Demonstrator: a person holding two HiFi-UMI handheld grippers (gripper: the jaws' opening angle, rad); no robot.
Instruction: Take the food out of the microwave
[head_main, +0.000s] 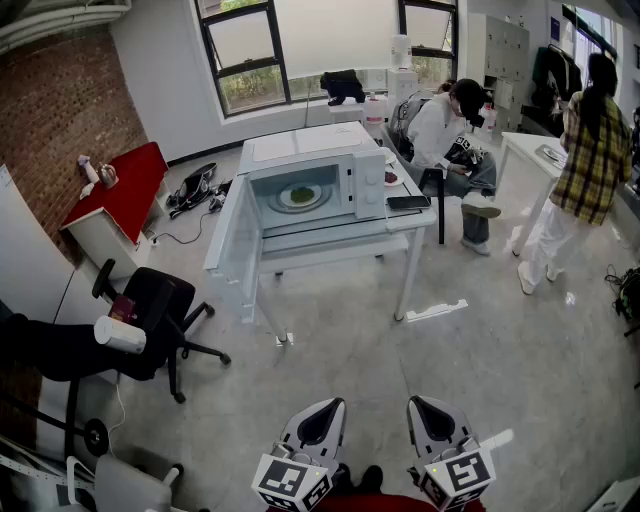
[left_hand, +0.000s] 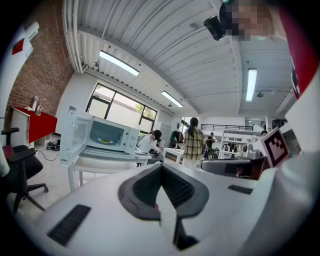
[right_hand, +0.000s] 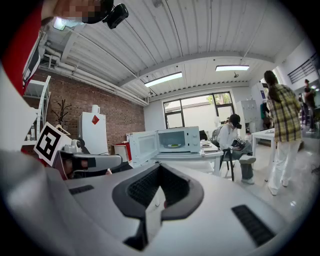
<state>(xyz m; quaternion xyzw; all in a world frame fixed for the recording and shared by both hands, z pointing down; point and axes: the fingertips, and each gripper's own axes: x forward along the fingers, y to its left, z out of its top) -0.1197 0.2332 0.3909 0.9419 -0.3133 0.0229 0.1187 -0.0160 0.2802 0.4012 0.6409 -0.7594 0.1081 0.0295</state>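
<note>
The green food (head_main: 300, 194) lies on a plate (head_main: 283, 201) inside the microwave (head_main: 372, 185). Its door (head_main: 228, 240) swings wide open to the left, and it stands on a white surface (head_main: 418, 218) far across the floor. Near, well apart from it, the left hand-held gripper (head_main: 322, 408) and right hand-held gripper (head_main: 428, 406) both have jaws pressed together, empty.

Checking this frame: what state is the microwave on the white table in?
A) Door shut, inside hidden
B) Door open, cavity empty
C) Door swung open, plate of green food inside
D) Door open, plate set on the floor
C: the microwave has its door swung wide open to the left of the picture, and the plate of green food sits inside the cavity.
</note>
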